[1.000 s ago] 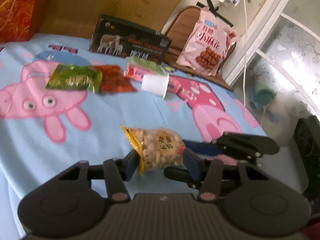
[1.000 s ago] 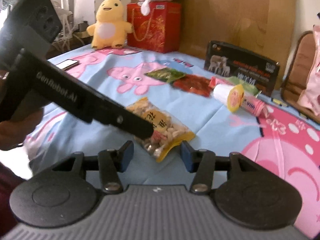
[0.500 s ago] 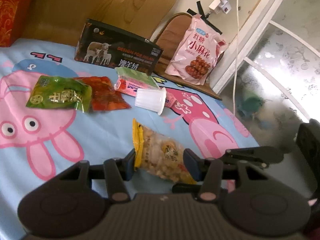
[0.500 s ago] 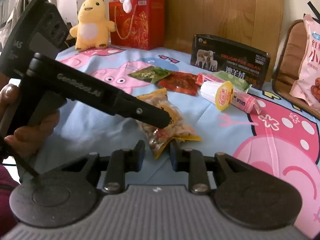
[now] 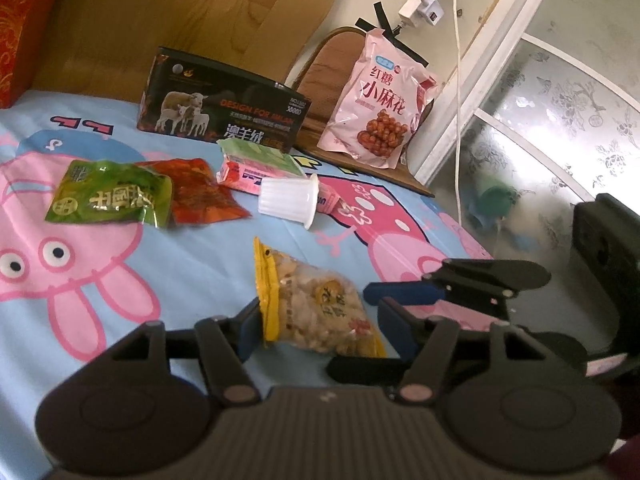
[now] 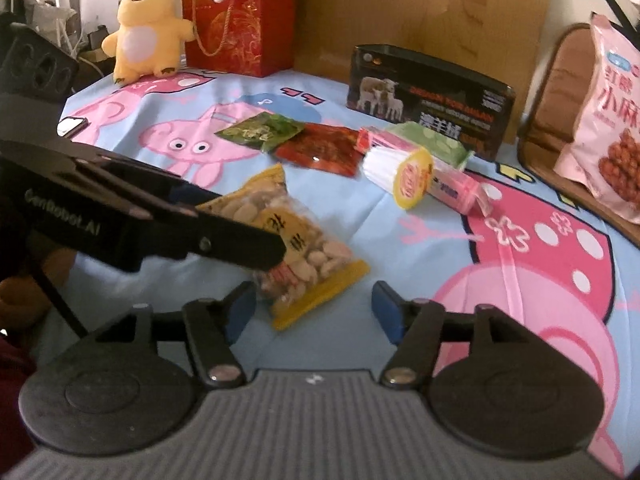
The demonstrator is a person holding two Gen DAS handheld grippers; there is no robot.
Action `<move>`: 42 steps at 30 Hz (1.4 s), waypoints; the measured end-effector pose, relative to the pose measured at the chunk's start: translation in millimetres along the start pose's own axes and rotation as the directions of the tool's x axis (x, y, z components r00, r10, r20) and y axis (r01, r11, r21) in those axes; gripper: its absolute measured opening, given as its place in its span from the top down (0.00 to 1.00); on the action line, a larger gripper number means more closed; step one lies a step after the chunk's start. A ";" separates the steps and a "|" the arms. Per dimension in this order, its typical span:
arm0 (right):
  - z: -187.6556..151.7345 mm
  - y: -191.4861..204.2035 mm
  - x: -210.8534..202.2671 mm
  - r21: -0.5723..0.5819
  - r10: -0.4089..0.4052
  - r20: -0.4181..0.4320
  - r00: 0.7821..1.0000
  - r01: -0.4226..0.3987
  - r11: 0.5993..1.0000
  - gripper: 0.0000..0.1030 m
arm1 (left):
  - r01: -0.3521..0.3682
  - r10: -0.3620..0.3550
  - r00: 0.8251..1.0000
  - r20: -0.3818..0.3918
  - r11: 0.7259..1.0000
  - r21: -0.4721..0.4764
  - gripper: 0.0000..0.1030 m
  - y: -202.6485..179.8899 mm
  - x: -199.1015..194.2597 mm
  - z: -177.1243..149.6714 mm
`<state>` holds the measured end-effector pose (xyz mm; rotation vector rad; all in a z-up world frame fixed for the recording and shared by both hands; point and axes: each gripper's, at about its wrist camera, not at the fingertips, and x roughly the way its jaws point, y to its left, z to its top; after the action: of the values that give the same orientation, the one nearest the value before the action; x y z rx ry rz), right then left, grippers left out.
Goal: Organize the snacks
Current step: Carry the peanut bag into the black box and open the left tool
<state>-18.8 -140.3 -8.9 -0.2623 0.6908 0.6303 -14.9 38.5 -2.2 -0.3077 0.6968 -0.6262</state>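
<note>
While both claws gape, peanut bag (image 5: 320, 312) lies on cartoon-pig bedsheet (image 6: 400, 248).

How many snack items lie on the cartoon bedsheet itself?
6: peanut bag between the grippers, green packet, red packet, jelly cup, pink packet and green-dotted packet by the dark box. More may hide underneath.

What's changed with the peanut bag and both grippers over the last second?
The left gripper let go of the peanut bag, which now lies flat on the bedsheet. The right gripper closed near its corner half a second ago, then reopened. The other snacks haven't moved.
</note>
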 end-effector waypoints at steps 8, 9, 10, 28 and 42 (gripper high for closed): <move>7.0 8.2 4.7 -0.047 0.022 0.003 1.000 -0.022 0.999 0.35 | 0.001 -0.001 1.000 0.000 1.000 0.002 0.41 -0.4 0.7 -0.2; 7.1 9.9 4.4 -0.059 0.019 0.006 1.000 -0.018 0.998 0.37 | 0.000 0.000 1.000 0.000 1.000 0.002 0.42 -0.4 0.9 -0.2; 7.3 11.5 4.2 -0.069 0.016 0.009 1.000 -0.015 0.997 0.39 | -0.002 0.002 1.000 0.001 1.000 0.003 0.44 -0.5 0.9 -0.4; 0.0 15.9 -4.8 -0.066 -0.001 0.147 0.989 0.011 0.998 0.62 | -0.047 0.047 0.998 0.039 0.999 -0.008 0.55 -10.8 -16.2 6.0; 62.4 -38.2 -7.2 -0.053 -0.048 0.421 0.906 0.077 0.996 0.63 | -0.110 0.096 0.986 0.137 0.989 0.096 0.55 -24.9 13.0 133.0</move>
<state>32.5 -147.0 43.4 -0.2019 0.2439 0.6236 72.3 18.9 100.2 -0.2132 0.5477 -0.5362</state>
